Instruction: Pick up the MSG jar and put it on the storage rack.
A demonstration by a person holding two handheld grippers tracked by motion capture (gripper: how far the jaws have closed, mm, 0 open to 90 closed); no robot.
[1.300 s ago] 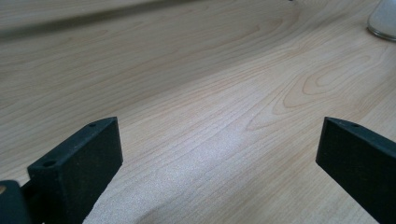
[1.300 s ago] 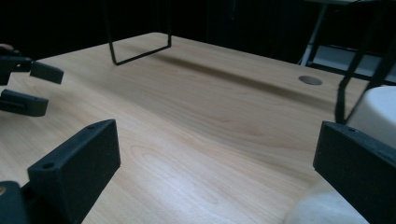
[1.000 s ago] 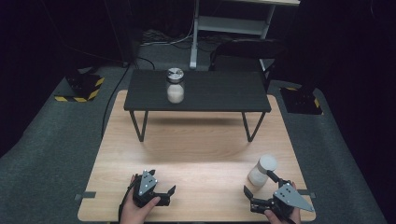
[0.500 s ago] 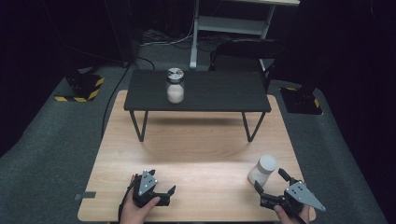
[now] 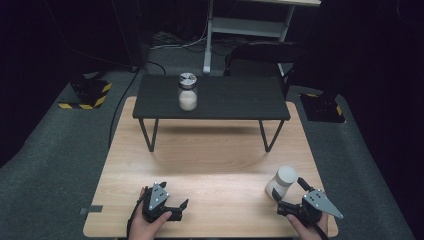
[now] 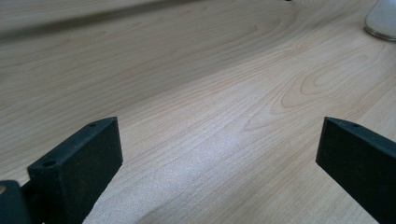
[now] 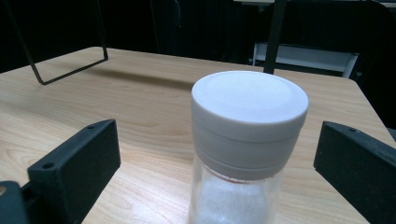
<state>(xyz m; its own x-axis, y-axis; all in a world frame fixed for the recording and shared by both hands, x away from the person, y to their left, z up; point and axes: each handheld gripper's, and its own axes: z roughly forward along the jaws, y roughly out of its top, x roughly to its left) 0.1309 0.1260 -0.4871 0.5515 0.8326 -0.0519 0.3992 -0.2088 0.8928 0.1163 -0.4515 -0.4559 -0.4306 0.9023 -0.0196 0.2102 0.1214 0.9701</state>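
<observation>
A glass jar with a white cap (image 5: 281, 182) (image 7: 250, 121) stands on the wooden table (image 5: 210, 165) at the front right, with white powder inside. My right gripper (image 5: 289, 196) (image 7: 218, 135) is just behind it and open. Its jaws stand wide on either side of the jar, and neither touches it. My left gripper (image 5: 176, 210) (image 6: 219, 135) rests open near the front edge at the left, with bare wood between its jaws. The white-capped jar's base (image 6: 382, 18) shows far off at the top right of the left gripper view.
A low black bench (image 5: 210, 97) on thin metal legs (image 7: 70, 70) stands across the back of the table. On it sits a second glass jar with a metal lid (image 5: 187, 92). Dark floor and a white stand (image 5: 250, 25) lie beyond.
My right gripper has shifted slightly to the right and turned a little beside the white-capped jar. The jar and my left gripper have stayed put.
</observation>
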